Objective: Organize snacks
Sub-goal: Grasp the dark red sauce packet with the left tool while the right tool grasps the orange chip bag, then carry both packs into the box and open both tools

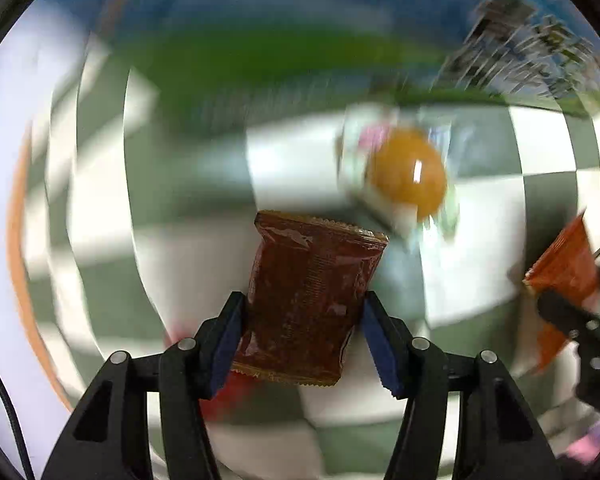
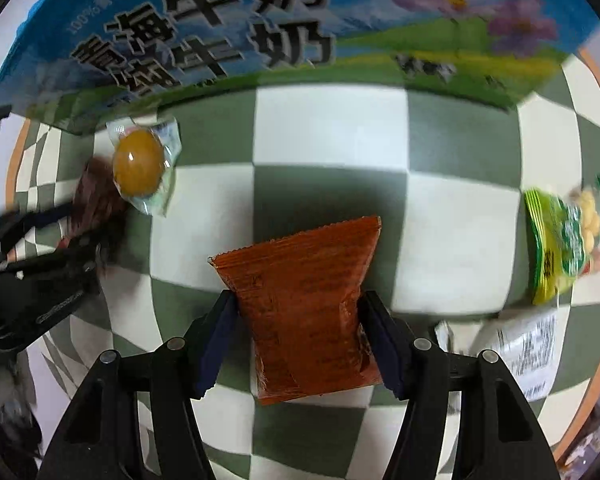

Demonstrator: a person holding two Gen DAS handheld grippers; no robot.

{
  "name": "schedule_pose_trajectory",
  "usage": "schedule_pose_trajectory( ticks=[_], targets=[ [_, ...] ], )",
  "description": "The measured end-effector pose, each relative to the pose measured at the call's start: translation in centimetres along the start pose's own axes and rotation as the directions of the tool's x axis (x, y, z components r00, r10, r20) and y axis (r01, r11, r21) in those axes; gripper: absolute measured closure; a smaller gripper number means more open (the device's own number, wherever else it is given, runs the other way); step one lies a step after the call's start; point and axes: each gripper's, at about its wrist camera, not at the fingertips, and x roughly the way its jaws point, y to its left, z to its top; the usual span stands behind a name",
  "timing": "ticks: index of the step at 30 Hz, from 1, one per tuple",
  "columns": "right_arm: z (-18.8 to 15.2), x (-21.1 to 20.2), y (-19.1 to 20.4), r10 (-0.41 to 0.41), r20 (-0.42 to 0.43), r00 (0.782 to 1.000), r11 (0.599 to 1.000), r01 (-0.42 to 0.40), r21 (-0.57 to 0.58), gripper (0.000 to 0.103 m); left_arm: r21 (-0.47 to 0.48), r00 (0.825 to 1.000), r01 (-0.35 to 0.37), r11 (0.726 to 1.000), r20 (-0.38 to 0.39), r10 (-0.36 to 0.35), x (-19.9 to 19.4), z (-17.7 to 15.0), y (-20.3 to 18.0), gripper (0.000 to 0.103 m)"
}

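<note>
My left gripper (image 1: 300, 312) is shut on a dark red-brown snack packet (image 1: 312, 300) and holds it above the checkered cloth; the view is motion-blurred. My right gripper (image 2: 298, 312) is shut on an orange snack packet (image 2: 308, 304), which also shows at the right edge of the left wrist view (image 1: 564, 276). A clear-wrapped yellow egg snack (image 2: 140, 164) lies on the cloth near the milk box; it shows in the left wrist view (image 1: 408, 172) too. The left gripper with its brown packet shows at the left of the right wrist view (image 2: 52, 240).
A blue and green milk carton box (image 2: 260, 32) stands at the far edge of the green and white checkered cloth (image 2: 332, 128). A green snack bag (image 2: 560, 240) and a white printed packet (image 2: 528, 352) lie at the right.
</note>
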Motion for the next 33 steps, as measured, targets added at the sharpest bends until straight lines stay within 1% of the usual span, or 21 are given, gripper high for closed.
schedule_pose_trajectory(
  ticks=[1, 2, 4, 5, 6, 7, 8, 10, 12, 14, 16, 19, 21, 22, 23, 25, 26, 27, 31, 32, 33],
  targets=[
    [-0.4, 0.1, -0.2, 0.001, -0.011, 1.000, 1.000, -0.001, 0.006, 0.038, -0.059, 0.999, 0.046, 0.997, -0.027, -0.047, 0.3, -0.8, 0.4, 0.047],
    [-0.9, 0.2, -0.5, 0.005, -0.023, 1.000, 1.000, -0.005, 0.012, 0.038, -0.129, 0.992, 0.101, 0.986, -0.058, -0.110, 0.7, -1.7, 0.7, 0.047],
    [-2.0, 0.5, -1.1, 0.024, -0.051, 0.998, 0.999, -0.023, 0.032, 0.038, -0.244, 0.970, 0.193, 0.950, -0.101, -0.223, 1.5, -3.7, 1.1, 0.047],
    [-2.2, 0.6, -1.3, 0.033, -0.061, 0.998, 0.999, -0.031, 0.038, 0.038, -0.284, 0.958, 0.227, 0.931, -0.108, -0.267, 1.9, -4.5, 1.2, 0.047],
    [-2.5, 0.8, -1.6, 0.056, -0.075, 0.996, 0.997, -0.052, 0.055, 0.037, -0.295, 0.952, 0.239, 0.925, -0.115, -0.283, 2.2, -4.9, 1.1, 0.047],
    [-2.6, 1.2, -1.9, 0.082, -0.097, 0.992, 0.994, -0.076, 0.073, 0.034, -0.292, 0.947, 0.249, 0.923, -0.125, -0.295, 2.5, -5.2, 0.8, 0.047],
    [-2.6, 1.4, -2.2, 0.094, -0.111, 0.989, 0.993, -0.085, 0.082, 0.025, -0.276, 0.947, 0.248, 0.929, -0.132, -0.292, 2.9, -5.3, 0.7, 0.047],
    [-2.8, 1.3, -2.8, 0.097, -0.111, 0.989, 0.992, -0.086, 0.094, 0.018, -0.222, 0.954, 0.229, 0.948, -0.143, -0.264, 3.1, -5.1, 0.2, 0.047],
    [-2.9, 1.1, -2.8, 0.085, -0.103, 0.991, 0.994, -0.077, 0.077, 0.018, -0.179, 0.961, 0.212, 0.961, -0.142, -0.239, 2.9, -4.9, -0.5, 0.045],
    [-3.2, 0.8, -2.6, 0.075, -0.107, 0.991, 0.996, -0.069, 0.058, 0.018, -0.129, 0.971, 0.180, 0.975, -0.136, -0.197, 2.7, -4.8, -1.4, 0.044],
    [-3.5, 0.7, -1.8, 0.053, -0.101, 0.993, 0.998, -0.051, 0.019, 0.018, -0.101, 0.979, 0.150, 0.983, -0.126, -0.163, 2.4, -4.5, -2.1, 0.045],
    [-4.5, 1.0, -1.2, 0.016, -0.091, 0.996, 1.000, -0.018, -0.015, 0.018, -0.086, 0.987, 0.118, 0.989, -0.099, -0.126, 1.9, -4.4, -3.1, 0.045],
    [-5.0, 1.3, -1.0, 0.013, -0.083, 0.997, 1.000, -0.014, -0.008, 0.019, -0.092, 0.989, 0.115, 0.989, -0.085, -0.122, 1.6, -4.3, -3.7, 0.045],
    [-5.1, 1.3, -1.0, 0.011, -0.078, 0.997, 1.000, -0.011, -0.004, 0.024, -0.099, 0.990, 0.115, 0.988, -0.075, -0.122, 1.4, -4.3, -3.7, 0.045],
    [-5.3, 1.3, -1.0, 0.009, -0.070, 0.997, 1.000, -0.009, -0.001, 0.039, -0.107, 0.991, 0.114, 0.988, -0.060, -0.121, 1.2, -4.4, -3.8, 0.047],
    [-5.6, 1.3, -1.2, 0.006, -0.055, 0.998, 1.000, -0.006, 0.002, 0.042, -0.117, 0.993, 0.107, 0.987, -0.036, -0.112, 0.6, -5.0, -3.5, 0.050],
    [-5.8, 1.4, -0.9, 0.008, -0.049, 0.999, 1.000, -0.008, 0.004, 0.046, -0.121, 0.993, 0.107, 0.987, -0.027, -0.111, 0.3, -5.1, -3.4, 0.050],
    [-6.0, 1.2, -1.0, 0.024, -0.039, 0.999, 1.000, -0.023, 0.008, 0.049, -0.121, 0.994, 0.103, 0.987, -0.022, -0.107, -0.2, -4.9, -4.1, 0.050],
    [-6.3, -0.7, -2.3, 0.049, -0.009, 0.999, 0.999, -0.049, 0.015, 0.050, -0.135, 0.993, 0.117, 0.984, -0.005, -0.119, -1.8, -5.5, -4.3, 0.050],
    [-6.3, -1.2, -2.4, 0.059, -0.001, 0.998, 0.998, -0.059, 0.021, 0.050, -0.138, 0.992, 0.126, 0.982, 0.002, -0.127, -1.6, -5.1, -3.2, 0.050],
    [-6.3, -1.9, -2.6, 0.077, 0.012, 0.997, 0.997, -0.077, 0.030, 0.050, -0.139, 0.991, 0.135, 0.981, 0.016, -0.134, -2.4, -5.2, -3.1, 0.050]
  ],
)
